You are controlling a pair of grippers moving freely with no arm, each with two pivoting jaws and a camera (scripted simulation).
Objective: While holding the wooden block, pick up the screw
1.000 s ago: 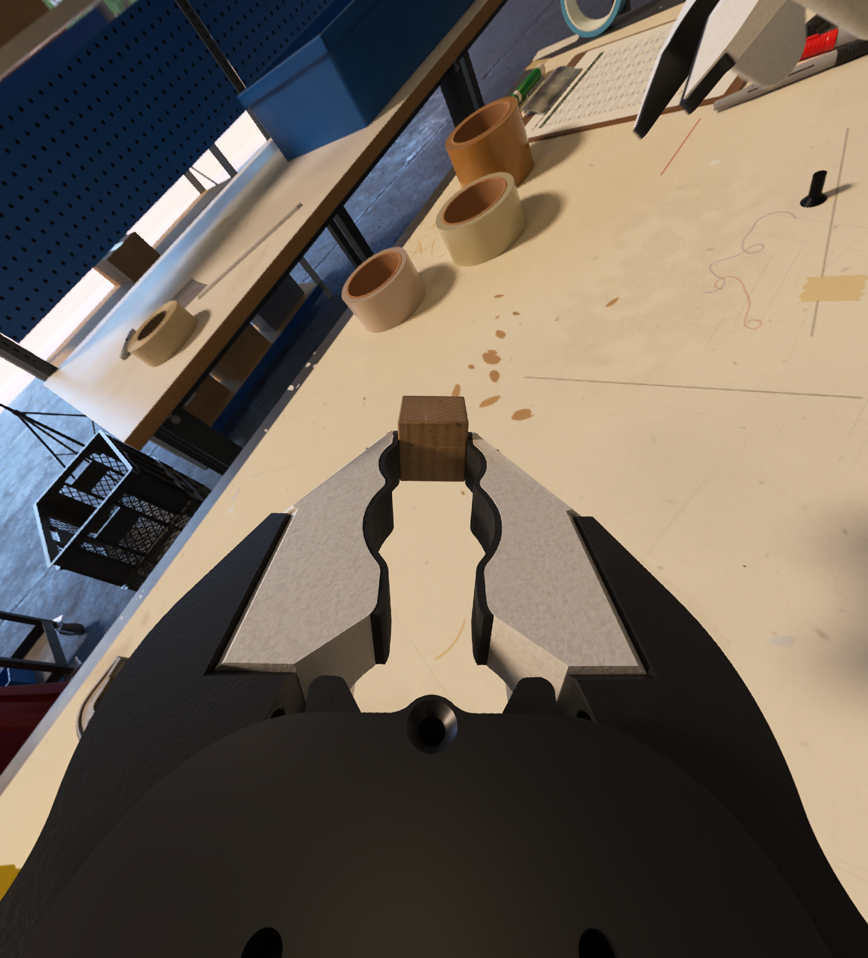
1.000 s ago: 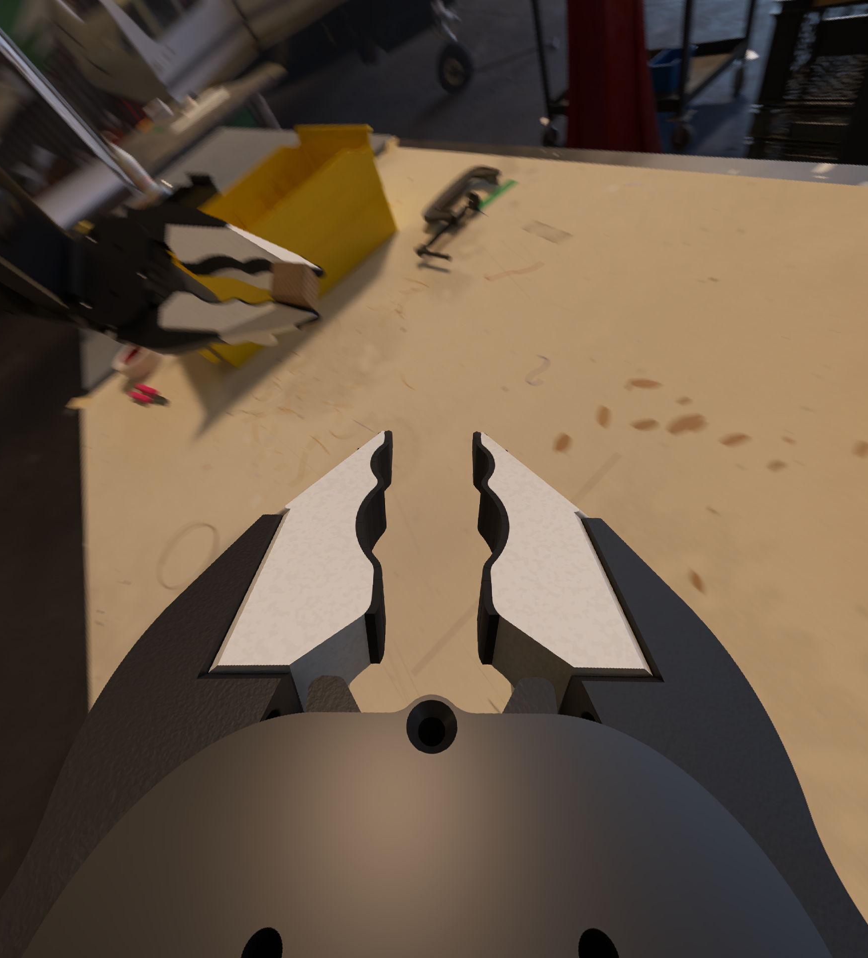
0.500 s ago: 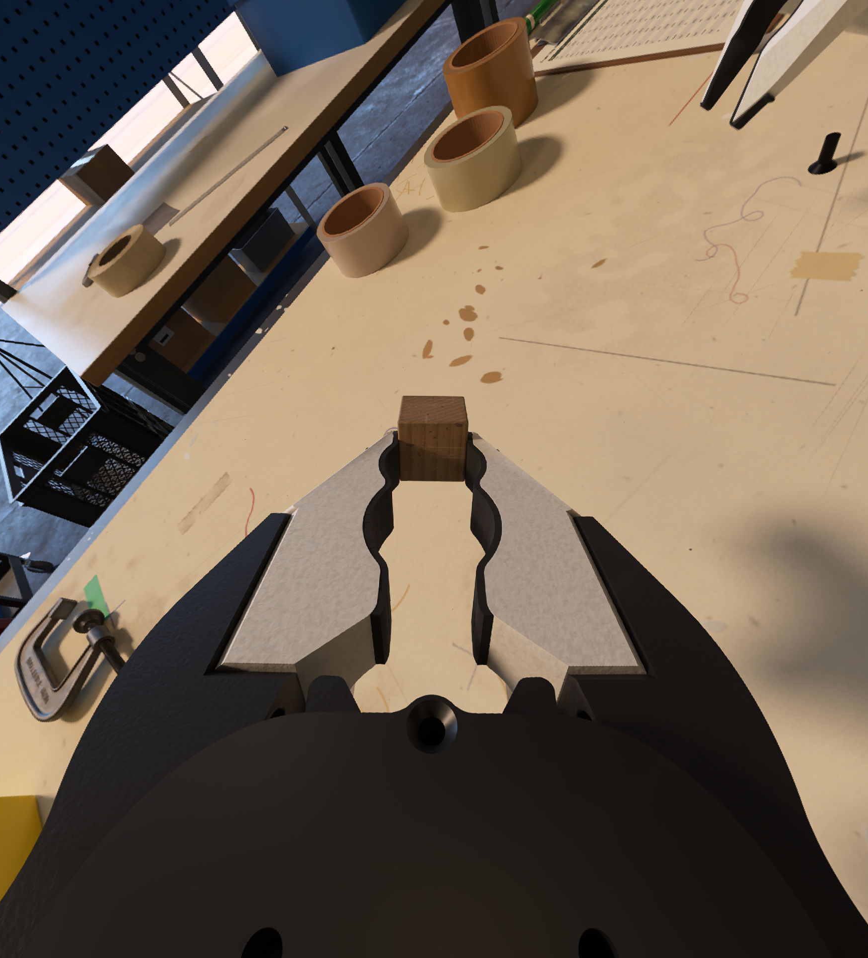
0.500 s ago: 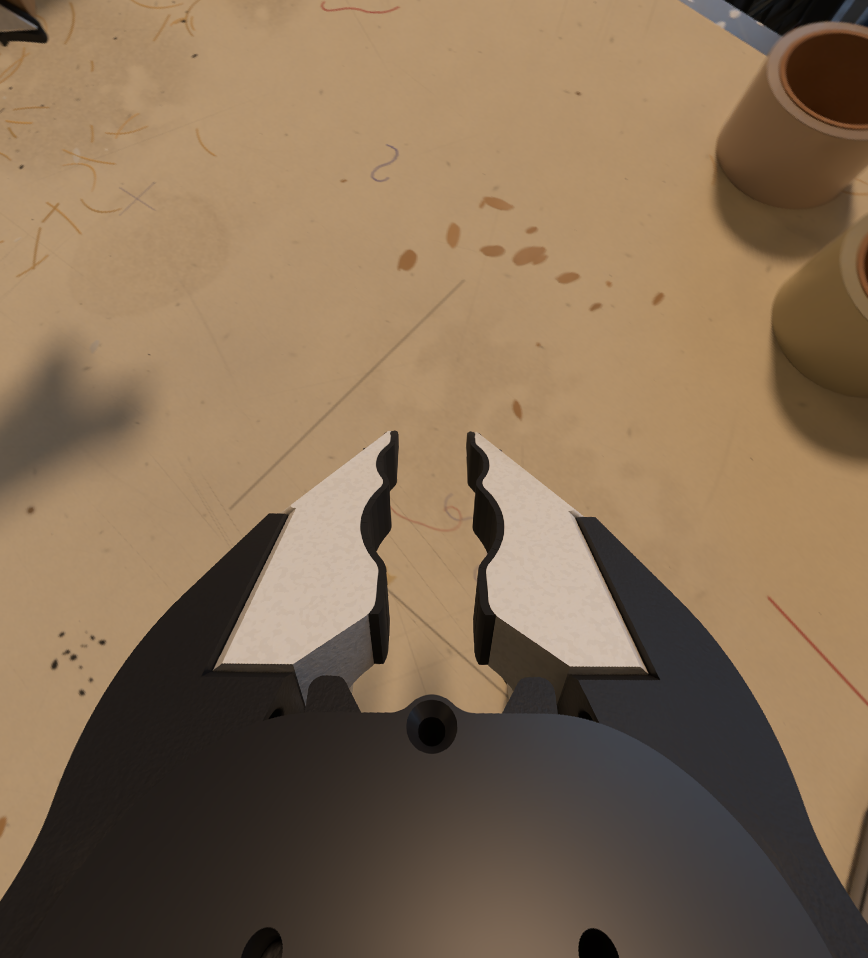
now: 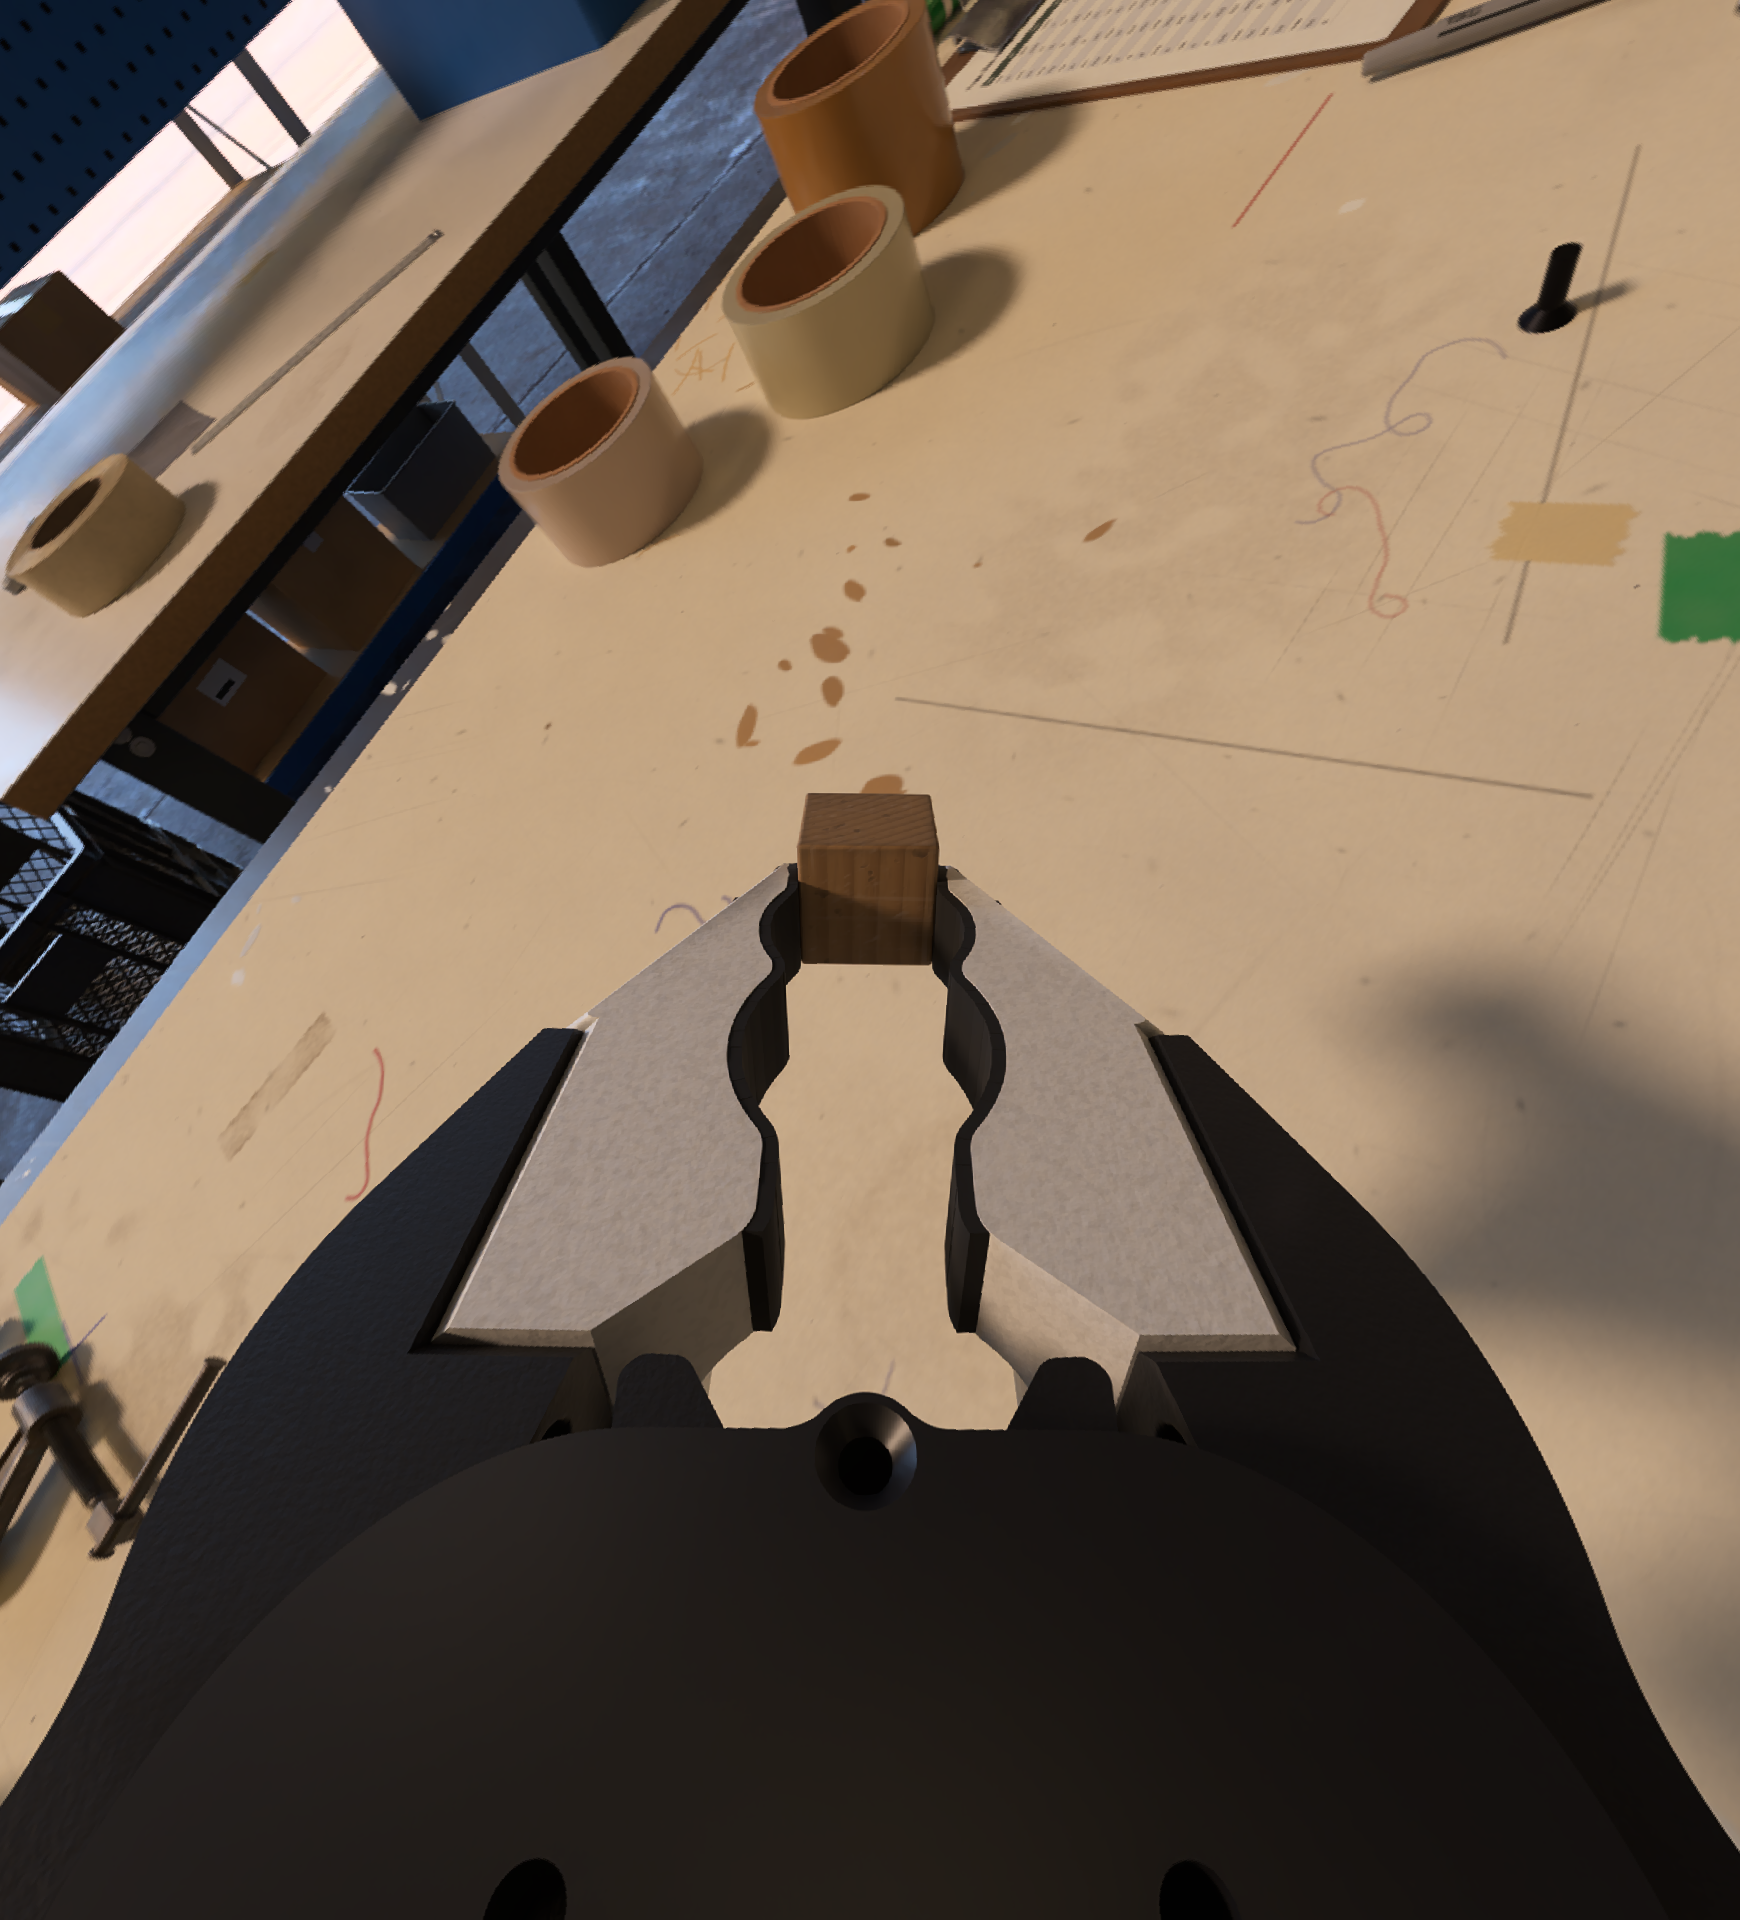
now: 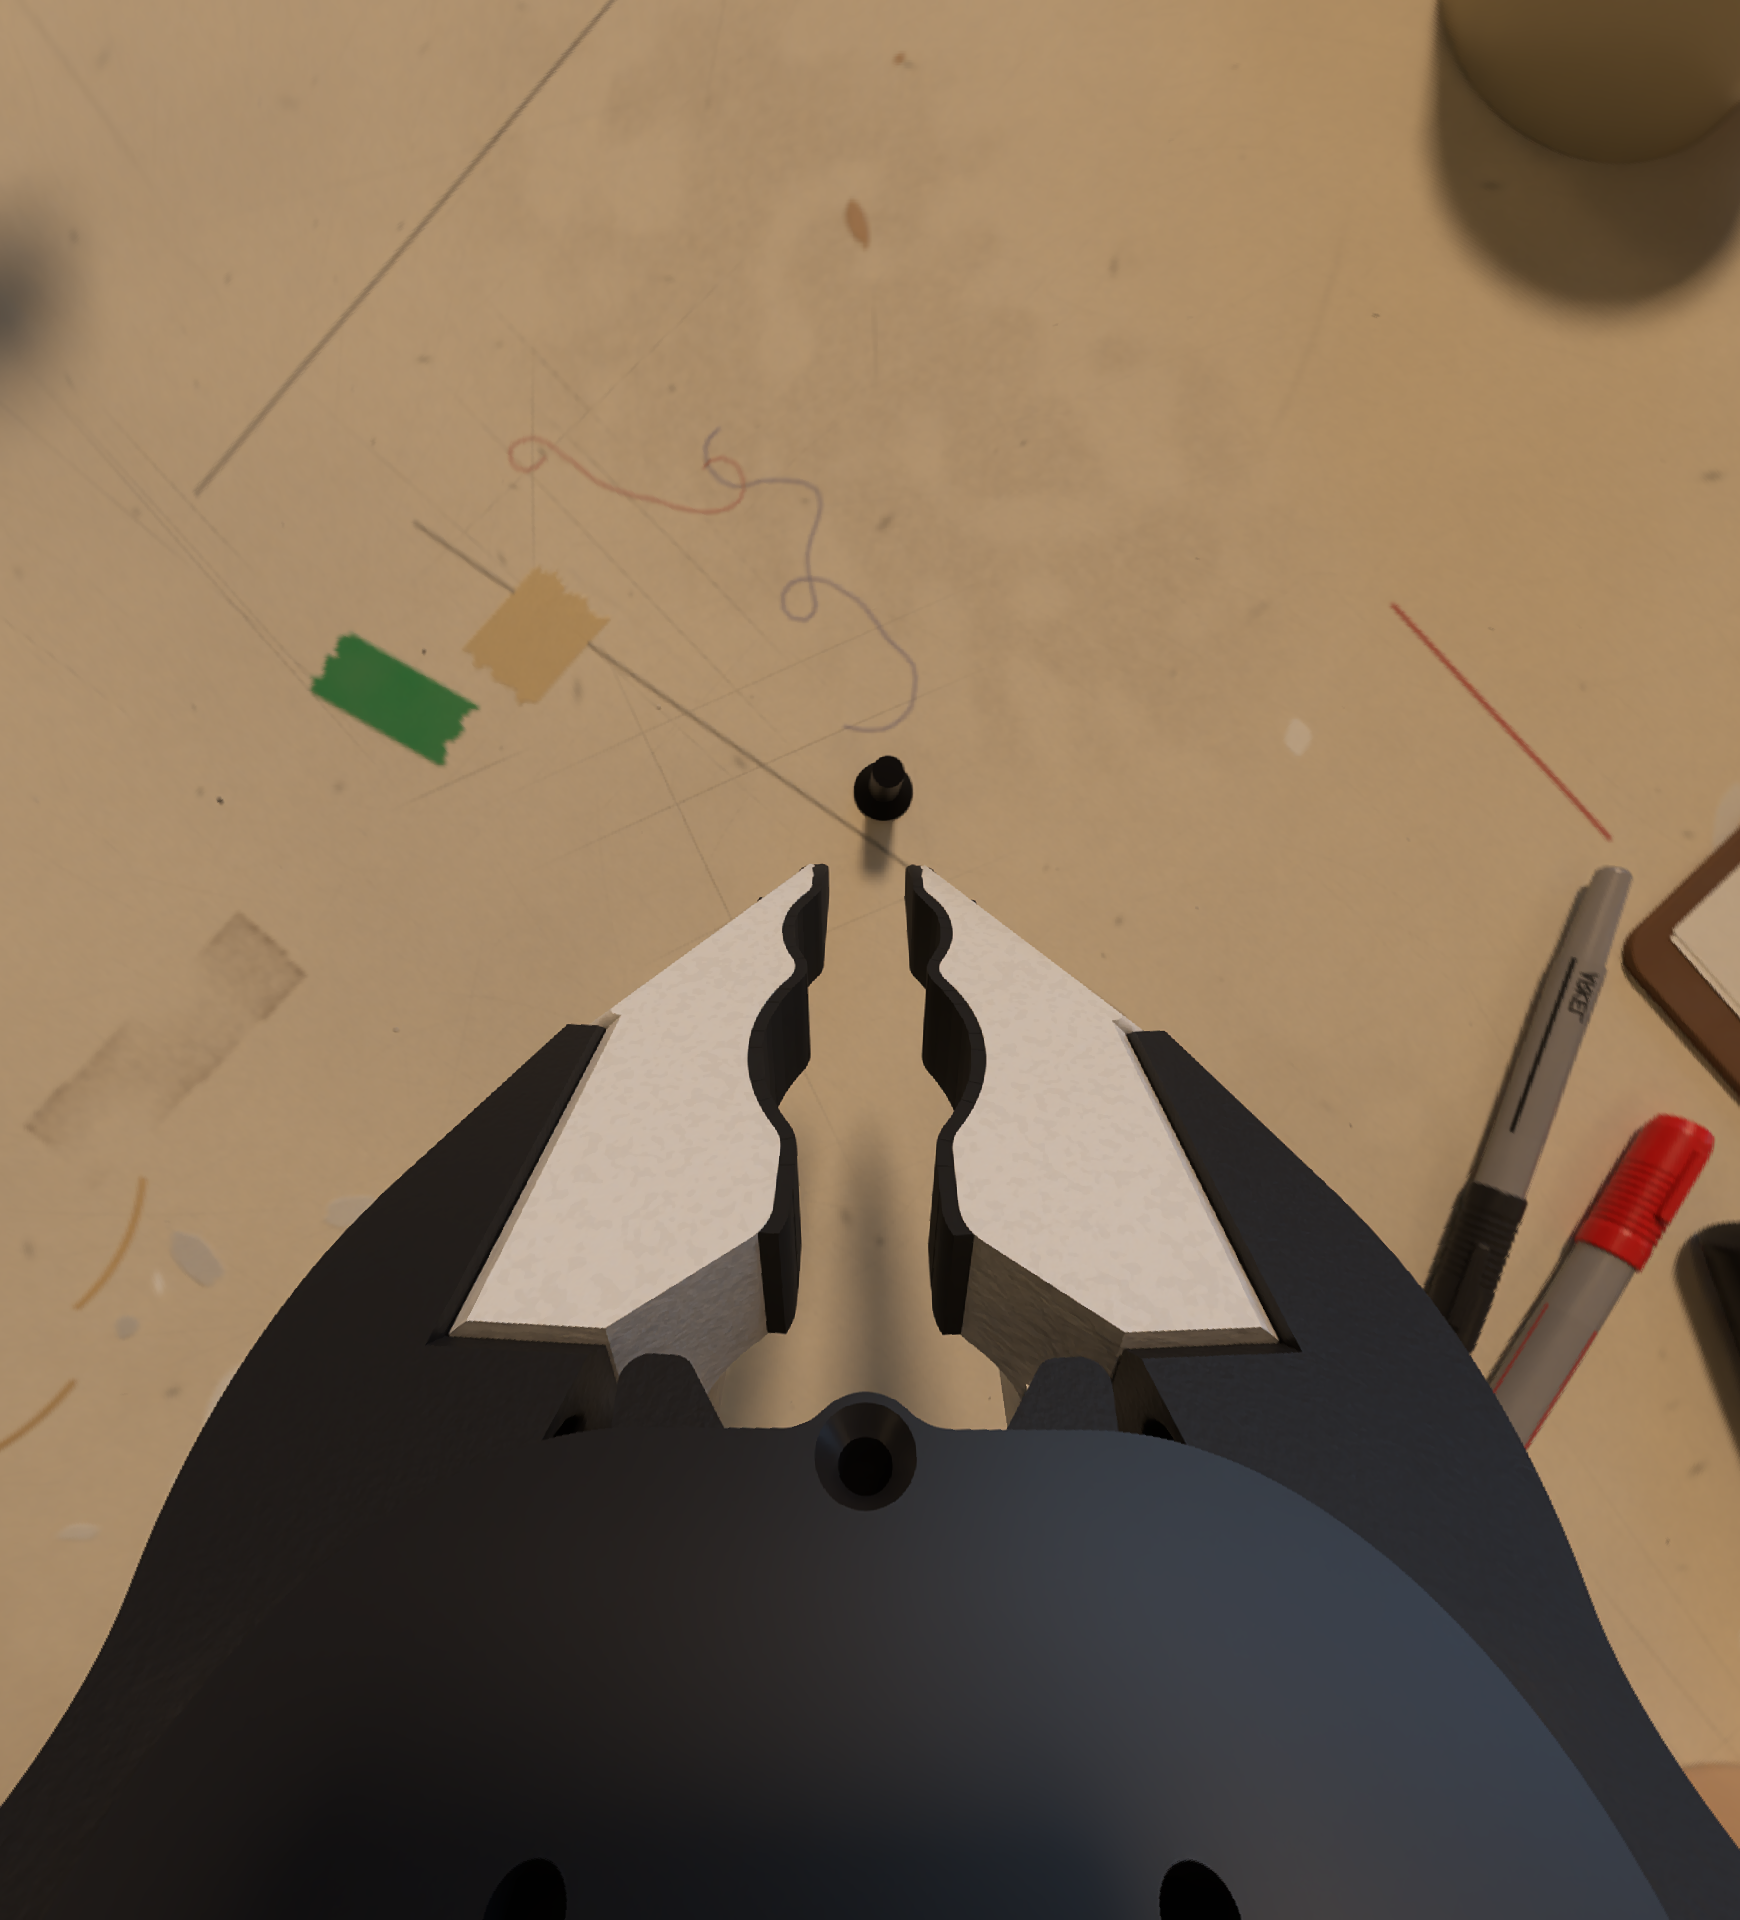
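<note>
Screw: black screw (image 6: 884, 787) stands head-down on the table (image 6: 1157, 468), just above centre in the right wrist frame; it also shows small at the upper right of the left wrist frame (image 5: 1555, 293).
Change, right view: half a second ago this view showed only bare table and tape rolls, with no screw; now the screw sits just beyond the tips of the right hand-held gripper (image 6: 866, 883), nearly in line with the gap.
Right hand-held gripper: fingers apart with a narrow gap, nothing between them, not yet touching the screw.
Block: wooden block (image 5: 867, 878) is at the centre of the left wrist frame, clamped between the tips of the left hand-held gripper (image 5: 867, 914), clear of the table by the look of it.
Change, left view: the block sits in the tips exactly as before; only the table behind it has shifted.
Meaning: the hold half of the task seems secure, and the right hand-held gripper looks lined up for the grasp.
Next: likely a short advance so the shank lies between the fingers, then a close.
Risk: the screw is small and upright; a nudge from one fingertip could topple it.
Nearby: pens (image 6: 1531, 1091) and a clipboard (image 6: 1739, 997) lie at the right edge, well apart from the screw.
</note>
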